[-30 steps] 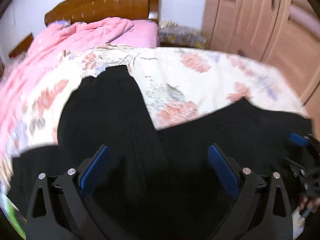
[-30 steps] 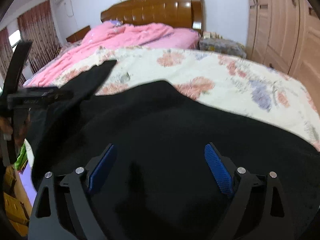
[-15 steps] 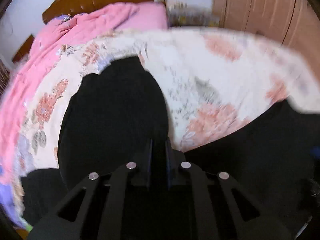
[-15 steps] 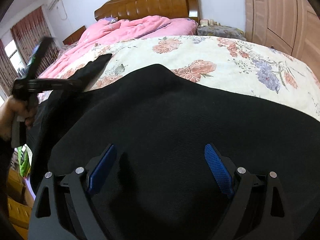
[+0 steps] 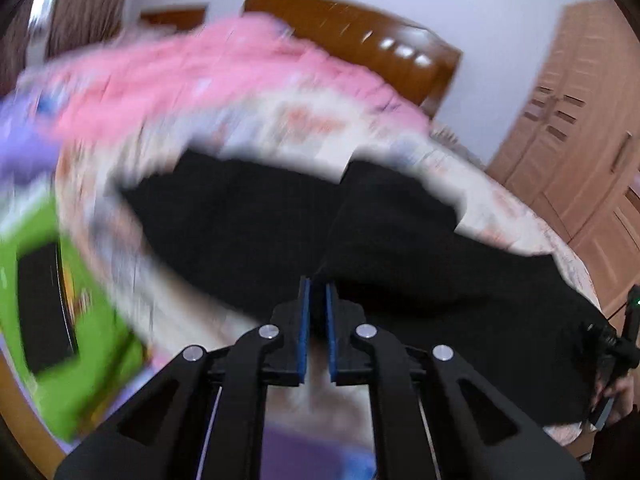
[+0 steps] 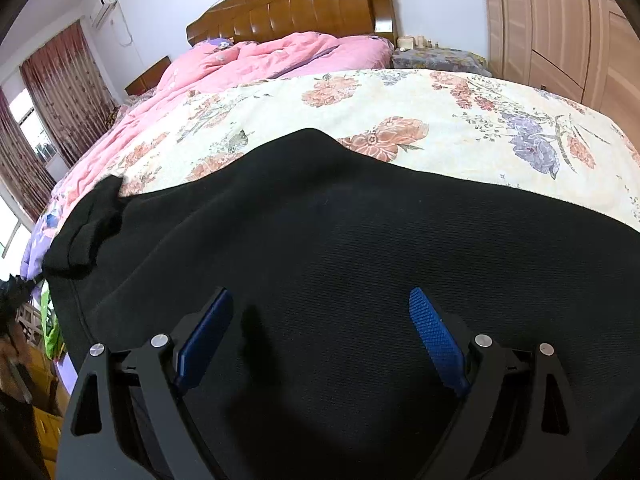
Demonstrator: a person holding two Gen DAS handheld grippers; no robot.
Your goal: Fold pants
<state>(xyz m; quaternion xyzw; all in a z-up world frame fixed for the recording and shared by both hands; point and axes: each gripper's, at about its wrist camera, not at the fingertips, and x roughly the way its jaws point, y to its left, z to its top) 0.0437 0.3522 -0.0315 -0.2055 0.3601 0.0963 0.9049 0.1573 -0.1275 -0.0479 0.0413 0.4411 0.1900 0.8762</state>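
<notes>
The black pants are lying spread across the near part of the floral bed, one leg bunching toward nine o'clock. The left tool is sitting nearly together at the pants' edge at twelve o'clock from it; blur is hiding whether cloth is pinched. The right tool is hanging apart over the fabric, touching nothing. The knit is looking soft, limp and light, likely sagging when lifted, so hems or waistband corners are probably offering the surest hold.

Left view motion-blurred; right sharp, daylit.
</notes>
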